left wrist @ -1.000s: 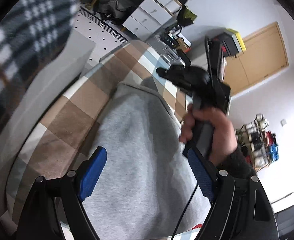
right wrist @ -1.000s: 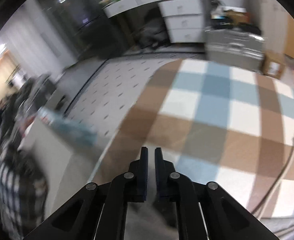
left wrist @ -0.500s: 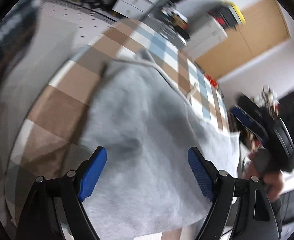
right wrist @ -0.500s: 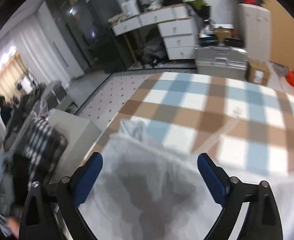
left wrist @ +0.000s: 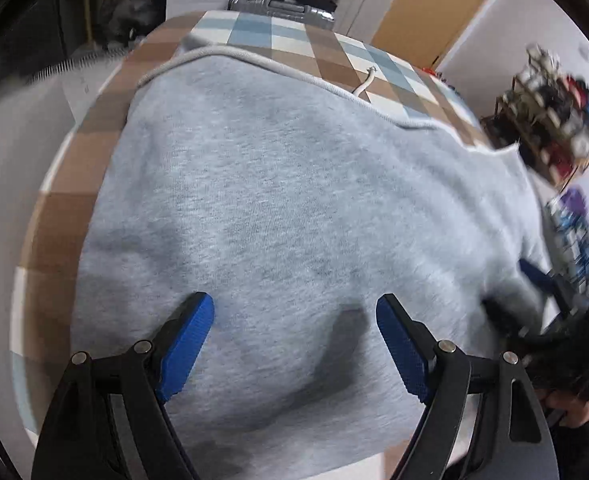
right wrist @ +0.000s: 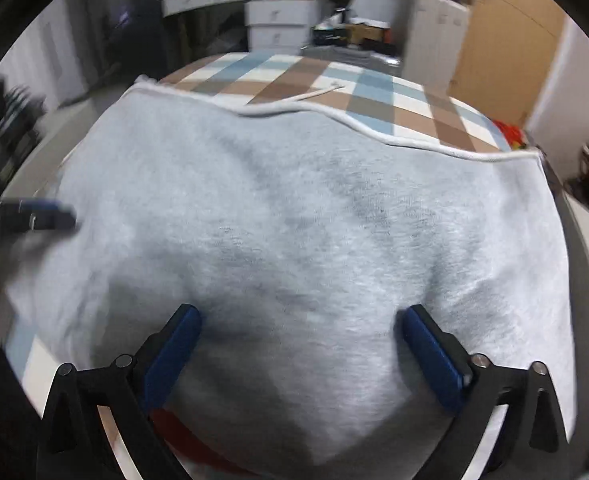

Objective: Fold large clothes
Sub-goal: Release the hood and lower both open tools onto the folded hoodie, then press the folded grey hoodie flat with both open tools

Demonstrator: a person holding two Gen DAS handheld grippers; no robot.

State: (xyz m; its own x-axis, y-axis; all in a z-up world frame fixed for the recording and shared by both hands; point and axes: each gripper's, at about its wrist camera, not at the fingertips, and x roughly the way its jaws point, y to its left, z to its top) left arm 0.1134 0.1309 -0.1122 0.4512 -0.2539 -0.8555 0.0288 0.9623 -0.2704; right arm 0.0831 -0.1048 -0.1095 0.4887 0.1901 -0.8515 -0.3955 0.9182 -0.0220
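A large light-grey sweatshirt point(left wrist: 294, 180) lies spread on the brown, blue and white checked tablecloth point(left wrist: 254, 32), its white-piped edge and a white drawstring point(left wrist: 364, 84) at the far side. My left gripper point(left wrist: 294, 304) hangs open just above the near part of the fabric, gripping nothing. In the right wrist view the same sweatshirt point(right wrist: 294, 220) fills the frame. My right gripper point(right wrist: 301, 314) is opening its jaws wide above it; only the flat cloth lies below them, not pinched. My right gripper's blue pad point(left wrist: 536, 278) shows at the left wrist view's right edge.
White drawers point(right wrist: 278, 16) and a wooden door point(right wrist: 506, 40) stand beyond the table's far end. A cluttered shelf rack point(left wrist: 554, 120) is on the right. Something red point(right wrist: 182, 436) peeks from under the sweatshirt's near edge. The tablecloth point(right wrist: 294, 76) is bare past the garment.
The right gripper's jaws went from shut to wide open as it swung from the bare cloth to over the sweatshirt. The left gripper rolled and slid across the garment, still open.
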